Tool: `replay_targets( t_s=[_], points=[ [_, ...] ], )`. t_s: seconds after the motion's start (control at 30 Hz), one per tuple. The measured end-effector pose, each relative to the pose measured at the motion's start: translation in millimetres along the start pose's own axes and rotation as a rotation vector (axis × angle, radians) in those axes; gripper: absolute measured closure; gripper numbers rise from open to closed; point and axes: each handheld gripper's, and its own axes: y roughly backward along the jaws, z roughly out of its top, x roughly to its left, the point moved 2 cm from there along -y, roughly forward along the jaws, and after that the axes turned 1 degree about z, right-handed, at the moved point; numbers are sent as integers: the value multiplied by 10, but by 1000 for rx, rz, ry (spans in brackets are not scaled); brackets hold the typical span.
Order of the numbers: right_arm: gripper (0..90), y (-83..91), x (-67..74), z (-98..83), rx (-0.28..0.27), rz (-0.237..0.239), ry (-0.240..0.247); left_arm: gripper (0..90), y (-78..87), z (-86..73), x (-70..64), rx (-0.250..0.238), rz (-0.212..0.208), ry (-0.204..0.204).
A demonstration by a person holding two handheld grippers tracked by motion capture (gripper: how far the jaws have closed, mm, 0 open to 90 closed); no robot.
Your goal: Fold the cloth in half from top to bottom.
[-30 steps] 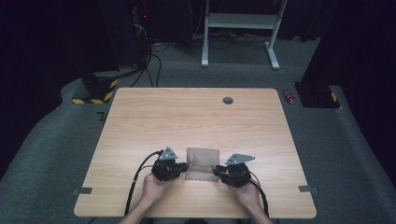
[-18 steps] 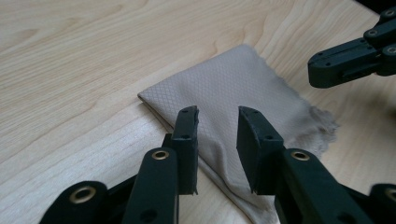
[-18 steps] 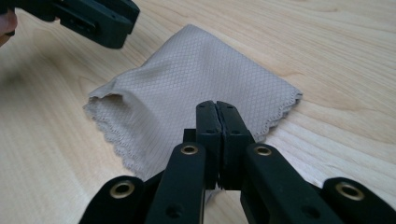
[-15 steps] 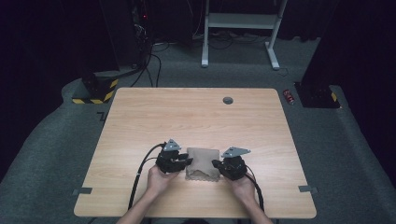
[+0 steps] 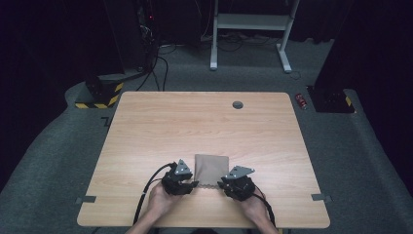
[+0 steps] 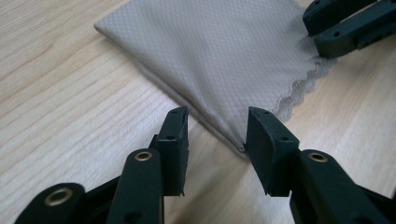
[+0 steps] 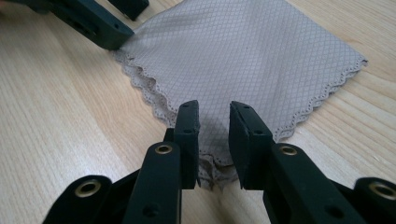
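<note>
Fingers (image 6: 173, 135) of my left gripper (image 6: 215, 133) stand apart, having just been opening, and the near left corner of the cloth (image 6: 219, 56) lies between them without either pad pressing on it. I see the folded edge of that cloth run up to the right-hand finger and end just beside it. On my right gripper (image 7: 214, 123) the fingers (image 7: 187, 135) have also just been opening; a narrow gap shows between them, and a crumpled near corner of the cloth (image 7: 243, 56) sits in that gap. I cannot tell whether the pads pinch it.

From the high view, the cloth (image 5: 211, 168) is a small grey-beige rectangle lying flat on the table (image 5: 195, 126), near the front edge and about midway between left and right. My left gripper (image 5: 192, 184) is at its near left corner and my right gripper (image 5: 221, 184) at its near right corner, both pointing inward toward each other. My hands (image 5: 160, 200) come in from the near edge behind them, and a black cable (image 5: 146, 187) loops off the left gripper toward me.

Up close, the cloth has a fine diamond weave and a scalloped edge (image 7: 322, 105) along its border. In the left gripper view, the other gripper's fingers (image 6: 348, 25) reach the cloth's far scalloped corner.
</note>
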Motion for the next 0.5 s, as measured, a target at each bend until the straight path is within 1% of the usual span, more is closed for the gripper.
replay_targets(
  t_s=[0.07, 0.1, 0.2, 0.23, 0.27, 0.3, 0.37, 0.4, 0.47, 0.5],
  points=[
    [744, 9, 1, -3, -2, 0, 5, 573, 23, 2, 12, -5, 0, 12],
    [766, 14, 0, 0, -9, 4, 2, 571, 32, 15, 26, -14, -1, 17],
    [852, 30, -18, 31, -30, 11, -8, 568, 28, 106, 59, -63, -5, 40],
    [884, 29, -28, 44, -36, 12, -7, 568, 14, 149, 57, -75, -11, 33],
    [896, 26, -37, 57, -38, 10, -9, 568, -4, 195, 51, -81, -6, 5],
    [896, 15, -49, 71, -40, 8, -15, 568, -31, 238, 37, -85, -13, -14],
    [897, -18, -86, 88, -48, 2, -27, 568, -105, 302, 20, -77, -25, -29],
    [897, -31, -105, 89, -44, 4, -39, 568, -139, 316, 14, -70, -28, -26],
    [897, -59, -128, 82, -47, 8, -58, 570, -190, 303, 10, -55, -37, -22],
    [897, -64, -133, 76, -43, 7, -58, 570, -206, 276, 17, -41, -34, -25]
  ],
)
